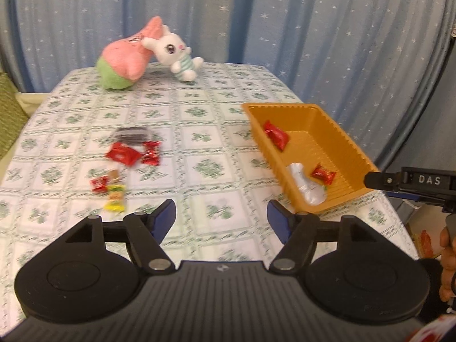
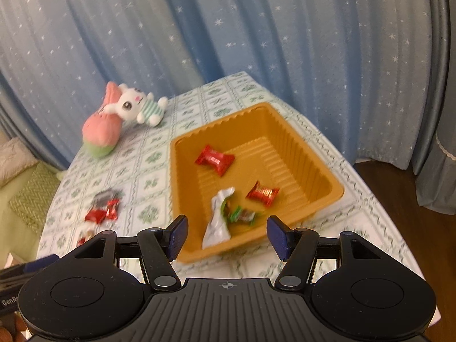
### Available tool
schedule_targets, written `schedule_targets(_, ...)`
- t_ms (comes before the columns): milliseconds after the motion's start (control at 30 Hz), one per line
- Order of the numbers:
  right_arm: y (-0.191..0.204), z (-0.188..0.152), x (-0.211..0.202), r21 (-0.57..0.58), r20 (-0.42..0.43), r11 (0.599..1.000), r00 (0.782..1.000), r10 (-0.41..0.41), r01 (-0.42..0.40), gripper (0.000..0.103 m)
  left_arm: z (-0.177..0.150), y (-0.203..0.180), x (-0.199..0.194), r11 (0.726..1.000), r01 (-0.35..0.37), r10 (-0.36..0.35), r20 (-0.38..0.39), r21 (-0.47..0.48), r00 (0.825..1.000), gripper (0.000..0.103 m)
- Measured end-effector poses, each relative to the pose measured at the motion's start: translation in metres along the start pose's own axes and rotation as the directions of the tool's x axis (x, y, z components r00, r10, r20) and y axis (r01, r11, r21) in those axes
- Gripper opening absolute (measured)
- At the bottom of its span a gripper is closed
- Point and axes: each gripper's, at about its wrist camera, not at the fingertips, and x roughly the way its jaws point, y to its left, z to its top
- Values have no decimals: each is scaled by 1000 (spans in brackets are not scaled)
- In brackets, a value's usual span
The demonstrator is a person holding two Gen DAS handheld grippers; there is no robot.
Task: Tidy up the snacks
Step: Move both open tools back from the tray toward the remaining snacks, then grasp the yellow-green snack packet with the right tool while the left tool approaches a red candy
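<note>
Left gripper [image 1: 221, 213] hovers over bare tablecloth [image 1: 199, 142], jaws parted, nothing between the pads; judged released and free for the next pick. Right gripper [image 2: 226, 232] stands over the near rim of the orange tray [image 2: 327, 196], jaws likewise apart and empty, with a white wrapper [image 2: 218, 222] and a small green-and-brown candy [image 2: 242, 215] lying on the tray floor just beyond its tips; judged a drop just made, not a grasp. Two red candies sit further in: one [image 2: 262, 193] near the right wall, one [image 2: 215, 156] toward the far left corner, long axis running roughly left to right in the right wrist view, twisted ends outward. The white wrapper's long axis runs near to far, upper end tipped toward the tray centre. The tray itself sits skewed to the table edge, its long axis running from near edge toward the far right corner, probably so both hands can reach it. Left of the tray, well apart from it, the unsorted snacks lie loose on the cloth: a yellow-green sweet [image 1: 115, 198] nearest, a small red one [image 1: 98, 184] beside it, then two larger red packs [image 1: 124, 154] and a dark packet [image 1: 132, 135] behind; blur hides their print. Farthest, two plush toys [image 1: 171, 51] lean together by the curtain [image 1: 285, 14], outside the task. Sorting is judged partly done, with roughly half left.
</note>
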Motion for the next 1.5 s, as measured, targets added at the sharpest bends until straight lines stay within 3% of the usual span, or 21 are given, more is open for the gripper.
schedule_targets(467,49,-27,-4,-96,-42,994,998,42,-46,61,-28,61,-36,990,-119,119,-4,-71,993,72)
schedule_targets(1500,168,-55,53,-268,-117,951,985,129,-157,61,-21,140,-29,977,-194,193,-26,-89,981,72)
